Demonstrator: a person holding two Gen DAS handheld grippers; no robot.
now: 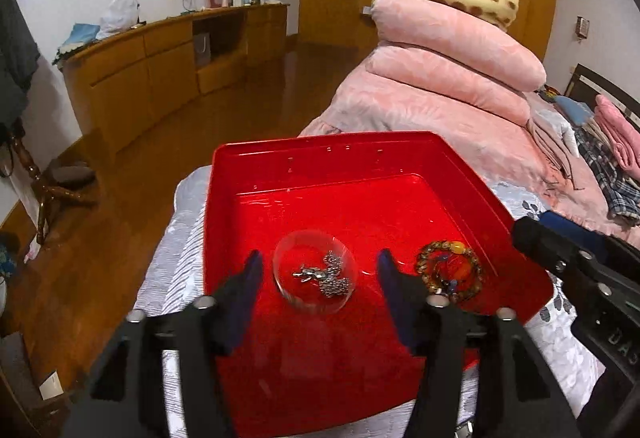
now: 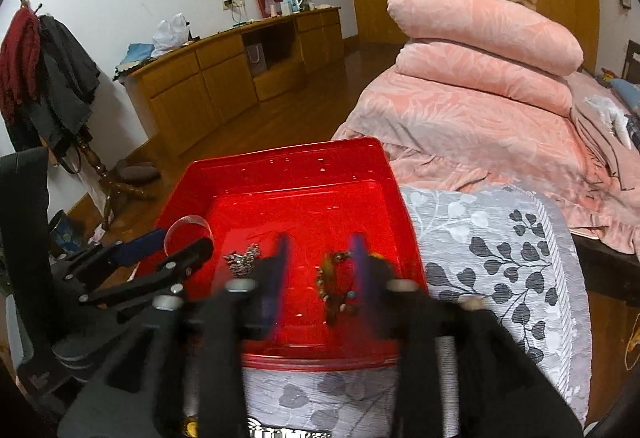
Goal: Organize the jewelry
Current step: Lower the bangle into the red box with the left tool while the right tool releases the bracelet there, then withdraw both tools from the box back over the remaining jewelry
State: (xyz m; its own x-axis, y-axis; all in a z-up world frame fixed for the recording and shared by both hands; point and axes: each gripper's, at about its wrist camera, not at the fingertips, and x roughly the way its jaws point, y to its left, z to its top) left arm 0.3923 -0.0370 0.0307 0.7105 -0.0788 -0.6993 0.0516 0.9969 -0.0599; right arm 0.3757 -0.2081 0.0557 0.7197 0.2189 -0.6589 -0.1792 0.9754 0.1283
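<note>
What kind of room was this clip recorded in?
Most likely a home bedroom: folded pink quilts stacked on a bed, a long wooden sideboard along the wall, and a coat stand hung with clothes.

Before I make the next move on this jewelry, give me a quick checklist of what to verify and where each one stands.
1. Left gripper open around the clear dish, pads not touching: ok.
2. Silver chain sits inside the dish: ok.
3. Right gripper open, beaded bracelet between its fingers: ok.
4. Bracelet gripped: not ok, pads not pressing.
5. Red tray flat on the grey cover: ok.
6. Where the jewelry should go: cannot tell.
</note>
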